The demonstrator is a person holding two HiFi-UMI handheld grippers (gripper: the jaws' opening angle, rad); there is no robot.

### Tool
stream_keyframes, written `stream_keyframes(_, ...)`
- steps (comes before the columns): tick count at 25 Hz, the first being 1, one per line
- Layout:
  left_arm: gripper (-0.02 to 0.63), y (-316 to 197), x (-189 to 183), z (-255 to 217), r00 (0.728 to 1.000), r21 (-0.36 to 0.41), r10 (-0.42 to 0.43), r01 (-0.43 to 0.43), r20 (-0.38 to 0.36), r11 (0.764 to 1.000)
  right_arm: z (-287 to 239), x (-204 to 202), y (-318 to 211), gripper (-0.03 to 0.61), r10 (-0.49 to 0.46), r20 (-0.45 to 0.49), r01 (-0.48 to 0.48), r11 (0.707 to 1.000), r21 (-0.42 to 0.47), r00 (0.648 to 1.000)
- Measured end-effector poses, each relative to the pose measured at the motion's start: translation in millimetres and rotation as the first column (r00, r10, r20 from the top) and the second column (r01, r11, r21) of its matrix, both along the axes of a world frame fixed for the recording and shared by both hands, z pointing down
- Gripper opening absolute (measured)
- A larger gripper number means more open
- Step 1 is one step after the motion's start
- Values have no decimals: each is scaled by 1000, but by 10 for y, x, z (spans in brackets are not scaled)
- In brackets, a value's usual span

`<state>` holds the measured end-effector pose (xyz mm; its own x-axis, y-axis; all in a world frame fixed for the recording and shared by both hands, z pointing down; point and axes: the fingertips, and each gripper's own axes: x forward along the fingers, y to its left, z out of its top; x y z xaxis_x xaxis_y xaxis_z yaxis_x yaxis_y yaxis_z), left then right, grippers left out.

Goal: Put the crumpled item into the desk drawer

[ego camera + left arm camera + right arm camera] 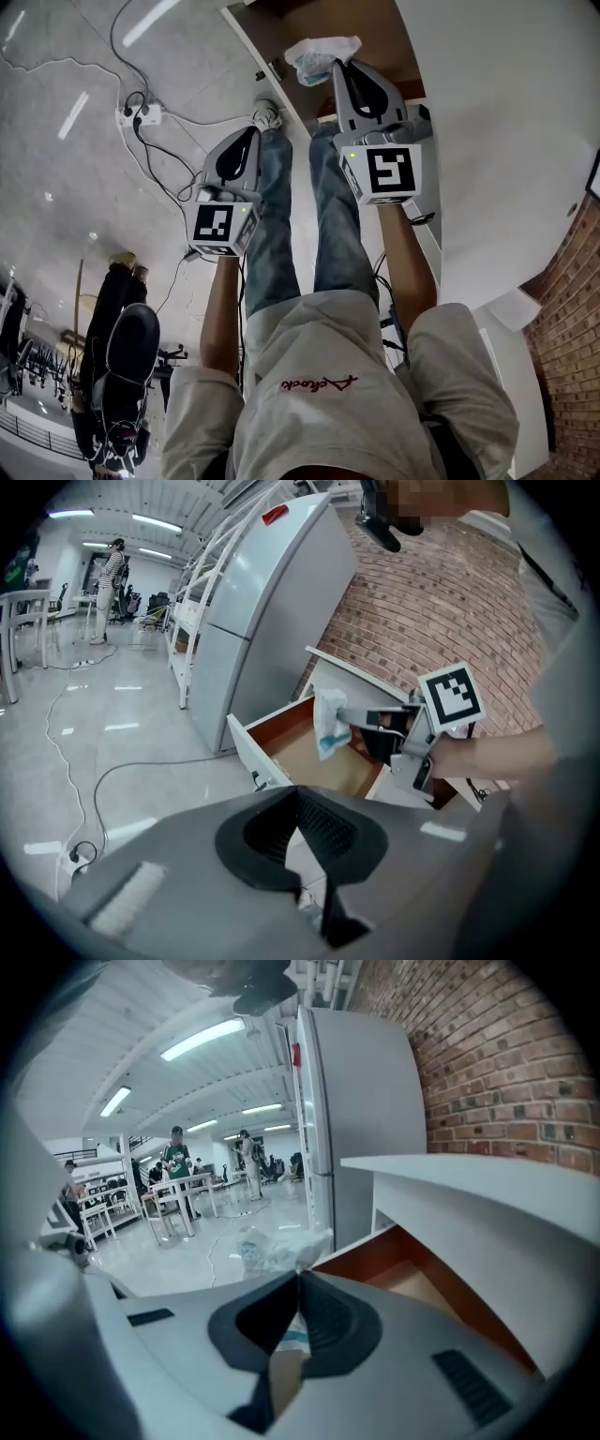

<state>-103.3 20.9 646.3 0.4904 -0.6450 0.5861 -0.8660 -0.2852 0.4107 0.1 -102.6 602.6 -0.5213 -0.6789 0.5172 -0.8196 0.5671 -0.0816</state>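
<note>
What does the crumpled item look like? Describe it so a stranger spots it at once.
Find the white desk beside the brick wall; its drawer is pulled open, brown inside. Over that drawer the right gripper pinches the crumpled item, a white wrapper with teal print. It is the only soft, wrinkled thing there.

A red cursive word [317, 383] is running across the person's grey shirt [309, 328], upside down from where I'm standing and too loopy to spell out. The cube [214, 225] on the left gripper [251, 133] and the cube [389, 172] on the right gripper [342, 67] are each showing a black-and-white square marker, no letters. A small red label [274, 516] is sitting high on the fridge [253, 621], too small to read. Teal print is showing on the crumpled item [322, 54], illegible.
</note>
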Motion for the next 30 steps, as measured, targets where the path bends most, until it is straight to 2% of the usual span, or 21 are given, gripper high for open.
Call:
stream_keyframes(6,9,28,15,59,1000,-8,2,-2,-1,1000,-62,-89,-315,15,24,19,-25,998,52,1000)
stream_keyframes(10,9,47,2,96,1000,-22,-9,9,-5,1000,125,-134,-332,15,-4,-22,5,999,38,1000)
stream_keyframes(14,9,42,-12,121,1000,-10,-1,1,-5,1000,524,-106,-303,15,-2,-55,-1,999,-52,999)
stream_keyframes(20,9,17,-17,141,1000,-14,-11,11,-11,1000,1027,-54,-328,15,8,-116,-29,983,-183,993)
stream_keyframes(30,9,-27,-51,151,999,-27,-35,34,-10,999,1547,-55,-577,15,-20,-245,-62,945,-321,969)
